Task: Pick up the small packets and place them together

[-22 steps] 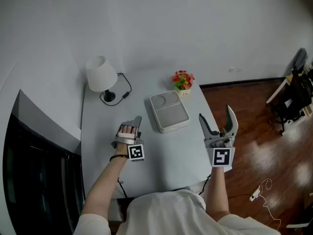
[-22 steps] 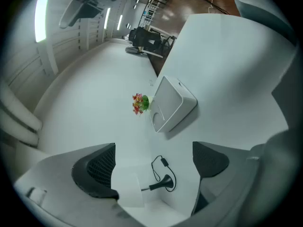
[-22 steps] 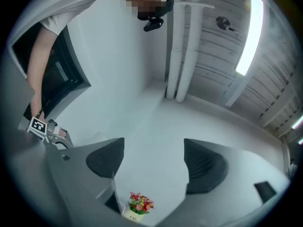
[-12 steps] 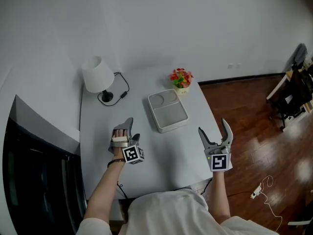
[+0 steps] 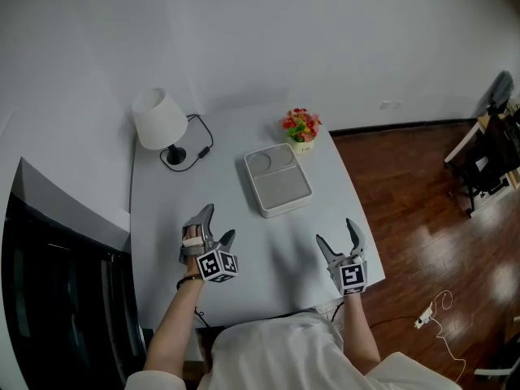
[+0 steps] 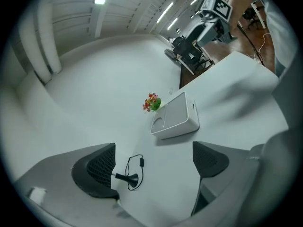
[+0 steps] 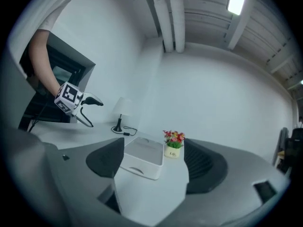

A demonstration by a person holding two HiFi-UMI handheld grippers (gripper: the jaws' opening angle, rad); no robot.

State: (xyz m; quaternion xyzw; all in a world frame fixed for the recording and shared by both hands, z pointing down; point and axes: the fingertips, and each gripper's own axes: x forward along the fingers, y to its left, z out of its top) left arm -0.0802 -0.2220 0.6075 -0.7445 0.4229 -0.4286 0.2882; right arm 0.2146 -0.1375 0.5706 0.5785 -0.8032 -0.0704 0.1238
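— Well, where are the packets?
— Can't tell; no view shows one. Both tools hover over the near edge of the table (image 5: 260, 254), well apart. The left gripper (image 5: 219, 221) has its jaws spread wide, nothing between them. The right gripper (image 5: 335, 232) is spread too, likewise empty.
— And beyond them?
— A white two-compartment tray (image 5: 279, 188) sits mid-table. A pot of flowers (image 5: 301, 128) stands just beside its far corner. A white-shaded lamp (image 5: 158, 119) is at the far left, its cord (image 5: 205, 140) looped by the base.
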